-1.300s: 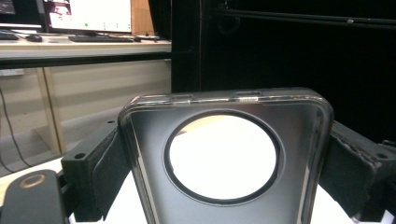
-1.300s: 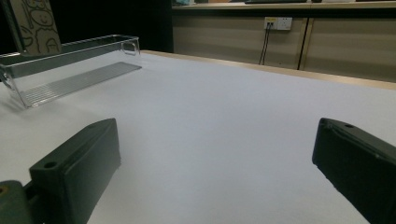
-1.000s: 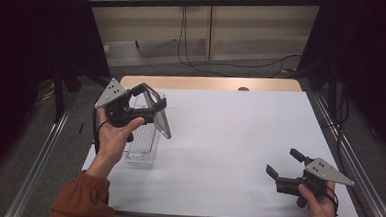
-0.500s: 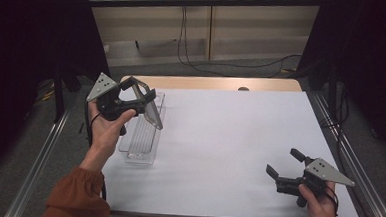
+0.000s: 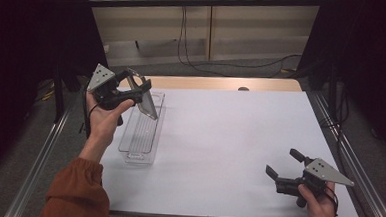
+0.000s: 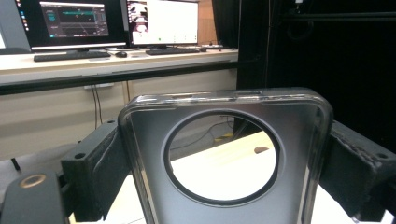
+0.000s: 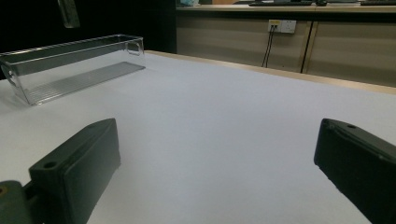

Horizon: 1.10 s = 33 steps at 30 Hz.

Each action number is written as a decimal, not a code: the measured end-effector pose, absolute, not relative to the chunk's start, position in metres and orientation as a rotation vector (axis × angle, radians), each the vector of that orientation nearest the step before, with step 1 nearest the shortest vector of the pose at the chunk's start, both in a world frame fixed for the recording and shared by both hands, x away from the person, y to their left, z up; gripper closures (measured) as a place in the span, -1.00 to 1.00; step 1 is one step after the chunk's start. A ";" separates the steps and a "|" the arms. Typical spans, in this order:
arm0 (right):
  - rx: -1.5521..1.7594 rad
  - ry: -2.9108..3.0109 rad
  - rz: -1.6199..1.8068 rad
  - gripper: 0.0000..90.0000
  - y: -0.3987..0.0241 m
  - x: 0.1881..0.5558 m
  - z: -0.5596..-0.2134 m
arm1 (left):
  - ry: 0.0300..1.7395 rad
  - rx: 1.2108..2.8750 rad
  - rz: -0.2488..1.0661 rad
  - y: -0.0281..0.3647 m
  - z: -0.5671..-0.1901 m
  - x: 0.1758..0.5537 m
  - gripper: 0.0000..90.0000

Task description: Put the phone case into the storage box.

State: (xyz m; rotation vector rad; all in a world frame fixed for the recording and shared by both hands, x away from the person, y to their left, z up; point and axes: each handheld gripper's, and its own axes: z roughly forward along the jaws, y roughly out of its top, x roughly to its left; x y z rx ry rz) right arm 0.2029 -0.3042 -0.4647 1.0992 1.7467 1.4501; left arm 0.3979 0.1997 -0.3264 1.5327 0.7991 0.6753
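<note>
The left gripper [image 5: 134, 88] is closed on a clear phone case [image 5: 144, 98]; its two jaws press the two long edges of the case, one from each side. In the left gripper view the phone case [image 6: 226, 154] stands upright between the jaws, with its big round camera hole in the middle and the table surface visible through the hole. The gripper is held up in the air by the person's left hand [image 5: 102, 121], and the case hangs tilted from it, with its lower end pointing down.

Directly under this gripper is a long transparent plastic bin [image 5: 140, 131], which lies on the white table [image 5: 229, 140]. The lower end of the case is over the far part of the bin; I cannot tell if it touches the bin. Behind the gripper, past the table's far edge, is a wooden strip, and further away a desk with monitors [image 6: 116, 21] and a keyboard [image 6: 70, 56].

The right gripper [image 5: 284, 168] is well apart from the left one, near the table's front right corner, in the person's right hand [image 5: 318, 207]. Its jaws are wide apart with nothing between them. From this gripper, the bin [image 7: 70, 65] is far off at the left, and the bare white table [image 7: 224, 130] lies in front of the jaws.
</note>
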 end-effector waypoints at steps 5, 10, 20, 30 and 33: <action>1.102 1.745 1.450 -1.00 -0.304 0.203 -0.465 | 0.811 1.537 0.700 0.204 -0.328 0.403 -0.75; 1.103 1.743 1.453 -1.00 -0.304 0.203 -0.465 | 0.819 1.522 0.710 0.202 -0.327 0.405 -0.75; 1.098 1.750 1.446 -1.00 -0.305 0.203 -0.465 | 0.853 1.534 0.748 0.201 -0.333 0.417 -0.75; 1.099 1.760 1.454 -1.00 -0.303 0.203 -0.466 | 0.885 1.553 0.736 0.197 -0.346 0.435 -0.75; 1.101 1.759 1.452 -1.00 -0.304 0.203 -0.466 | 0.889 1.563 0.737 0.195 -0.348 0.437 -0.76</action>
